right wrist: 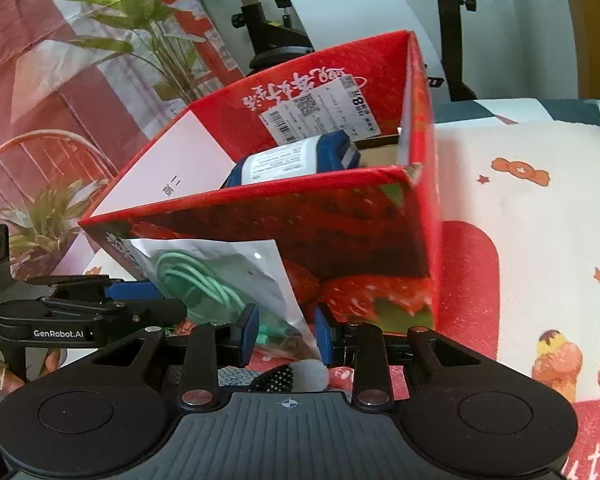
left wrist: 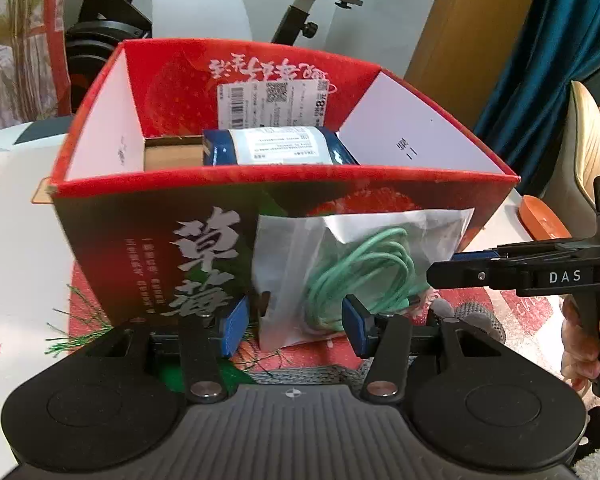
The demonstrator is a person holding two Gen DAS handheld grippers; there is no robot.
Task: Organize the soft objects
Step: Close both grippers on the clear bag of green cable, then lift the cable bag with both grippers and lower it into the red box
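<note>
The red strawberry box (left wrist: 160, 248) holds a blue packet (left wrist: 276, 146). Against its near wall stands a clear bag of green cable (left wrist: 356, 272); left gripper (left wrist: 296, 326) straddles it, seemingly loose, while right gripper (right wrist: 286, 334) is parted around its corner.

Soft, perhaps window-lit brightness; slight blur, strong fisheye bending at edges.

Both grippers (left wrist: 296, 322) (right wrist: 286, 334) tilted downward, jaws parted

Readable stuff: "DAS" in white on right gripper (left wrist: 440, 276) arm. "GenRobot.AI" on left gripper (right wrist: 172, 312) arm. Big white 草莓 on red box (left wrist: 160, 248) front. Shipping label (left wrist: 272, 104) inside box: barcode, QR code, large 8, rest too small.
</note>
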